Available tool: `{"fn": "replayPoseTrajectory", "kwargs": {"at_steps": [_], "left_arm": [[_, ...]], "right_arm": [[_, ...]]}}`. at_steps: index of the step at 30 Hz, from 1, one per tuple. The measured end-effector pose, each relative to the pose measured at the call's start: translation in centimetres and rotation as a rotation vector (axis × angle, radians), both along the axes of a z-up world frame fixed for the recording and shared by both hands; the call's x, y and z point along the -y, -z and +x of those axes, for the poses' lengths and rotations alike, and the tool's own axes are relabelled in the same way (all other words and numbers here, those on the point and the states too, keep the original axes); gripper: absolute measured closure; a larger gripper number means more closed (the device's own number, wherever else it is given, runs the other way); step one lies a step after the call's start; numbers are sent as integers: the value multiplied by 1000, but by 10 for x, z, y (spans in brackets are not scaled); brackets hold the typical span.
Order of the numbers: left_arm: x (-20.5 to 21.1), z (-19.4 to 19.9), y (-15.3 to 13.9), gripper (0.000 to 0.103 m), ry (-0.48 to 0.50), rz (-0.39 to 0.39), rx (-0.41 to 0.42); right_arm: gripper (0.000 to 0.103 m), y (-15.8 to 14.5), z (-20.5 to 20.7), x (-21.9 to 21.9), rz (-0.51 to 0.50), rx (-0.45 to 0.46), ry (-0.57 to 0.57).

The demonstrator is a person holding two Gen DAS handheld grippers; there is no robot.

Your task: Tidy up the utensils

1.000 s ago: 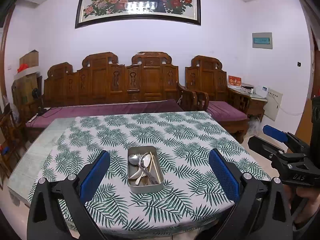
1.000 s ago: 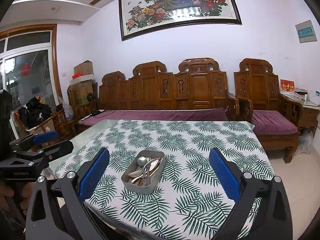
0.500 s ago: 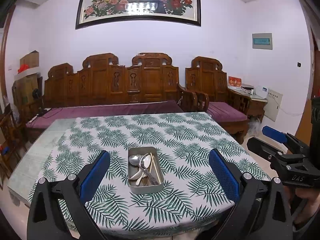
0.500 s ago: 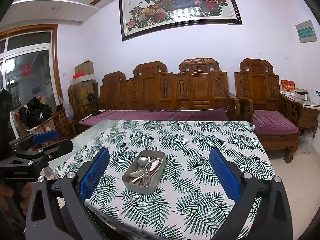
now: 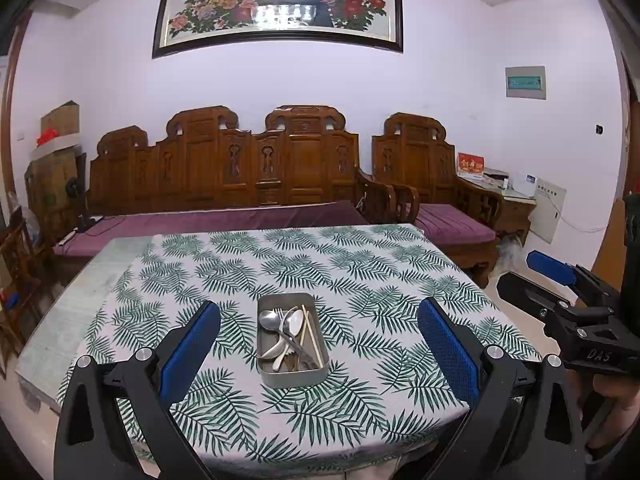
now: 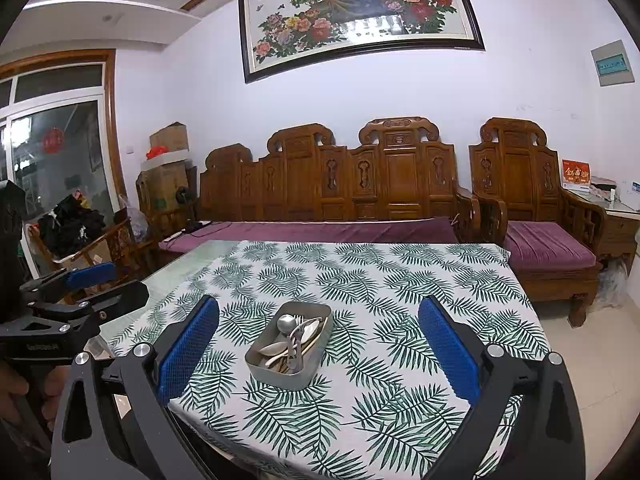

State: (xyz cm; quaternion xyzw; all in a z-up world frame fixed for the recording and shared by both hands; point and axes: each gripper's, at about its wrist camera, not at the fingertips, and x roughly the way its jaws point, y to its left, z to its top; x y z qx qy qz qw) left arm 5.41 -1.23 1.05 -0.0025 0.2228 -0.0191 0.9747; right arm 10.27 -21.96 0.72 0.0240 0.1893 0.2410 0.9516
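A grey metal tray stands on the leaf-print tablecloth near the table's front. In it lie spoons, a fork and a pair of chopsticks. My left gripper is open and empty, held back from the table's front edge with the tray between its blue pads. My right gripper is open and empty too, off the table's front right corner, facing the tray. Each gripper shows at the edge of the other's view.
A carved wooden sofa with purple cushions stands behind the table, and an armchair at its right. The table's left strip is bare glass. Boxes are stacked in the far left corner.
Both views have barely shifted. The right gripper has dipped slightly in the left wrist view. Nothing on the table has moved.
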Motion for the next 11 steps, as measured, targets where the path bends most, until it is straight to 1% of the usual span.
{"fn": "replayPoseTrajectory", "kwargs": {"at_steps": [11], "left_arm": [[-2,2,2,8,-6,-11,-7]], "right_arm": [[3,-1,-1,-3,1,2,-2]]}}
